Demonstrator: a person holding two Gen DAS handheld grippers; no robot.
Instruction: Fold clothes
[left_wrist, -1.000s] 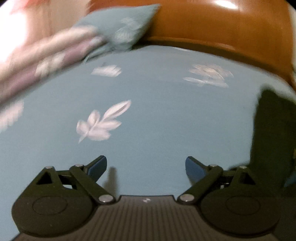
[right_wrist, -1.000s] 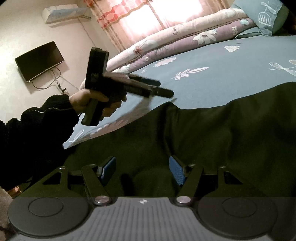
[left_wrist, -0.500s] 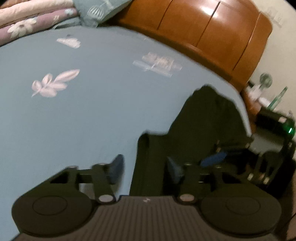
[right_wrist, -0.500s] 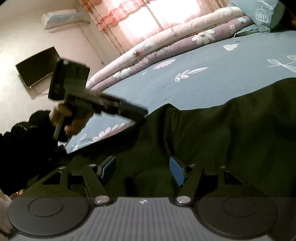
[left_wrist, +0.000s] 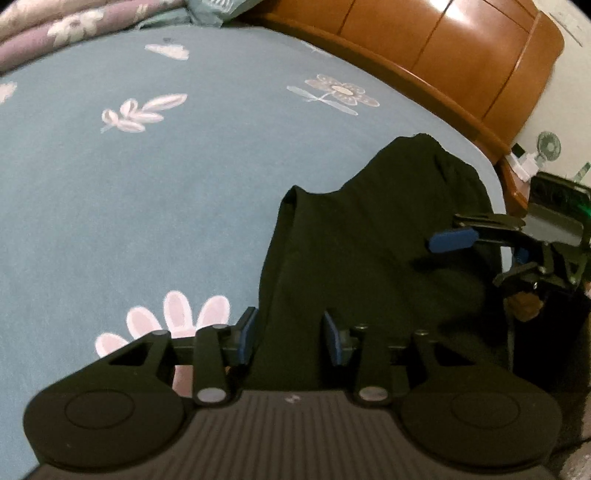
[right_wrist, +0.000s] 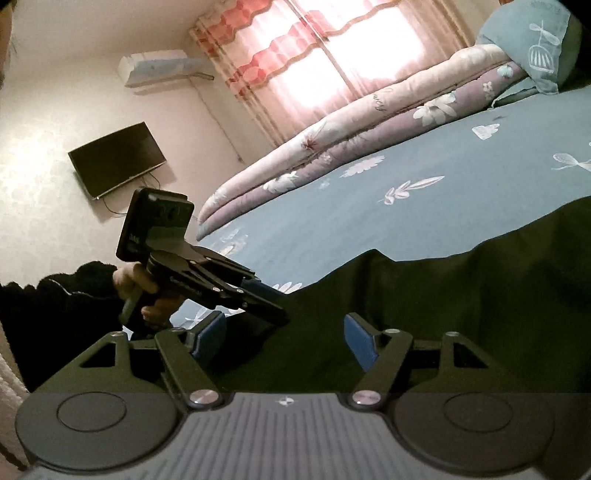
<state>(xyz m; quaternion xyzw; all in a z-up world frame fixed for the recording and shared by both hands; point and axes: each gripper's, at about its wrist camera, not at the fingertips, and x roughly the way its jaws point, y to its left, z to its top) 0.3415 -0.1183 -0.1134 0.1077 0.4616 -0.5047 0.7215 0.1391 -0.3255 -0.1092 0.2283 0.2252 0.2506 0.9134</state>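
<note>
A dark green garment (left_wrist: 369, 229) lies spread near the side edge of the blue flowered bed sheet (left_wrist: 147, 203). My left gripper (left_wrist: 290, 332) points down at the garment's left folded edge. Its jaws are closing, with the cloth edge between the blue pads and a gap still left. From the right wrist view, the left gripper (right_wrist: 275, 314) sits low at the garment's (right_wrist: 461, 295) near corner, held by a hand in a black sleeve. My right gripper (right_wrist: 284, 332) hovers over the dark cloth with its jaws opening and nothing pinched. It shows from the side as the right gripper (left_wrist: 447, 230).
A wooden headboard (left_wrist: 443, 55) curves along the bed's far end, with a nightstand (left_wrist: 513, 184) and small fan beside it. A rolled floral quilt (right_wrist: 369, 122) and a pillow (right_wrist: 532, 48) lie along the far side. A wall TV (right_wrist: 118, 158) hangs beyond.
My left gripper swung right from bare sheet onto the garment's left edge and dipped, its jaws narrowing a lot. The right gripper stayed put, its jaws widening slightly.
</note>
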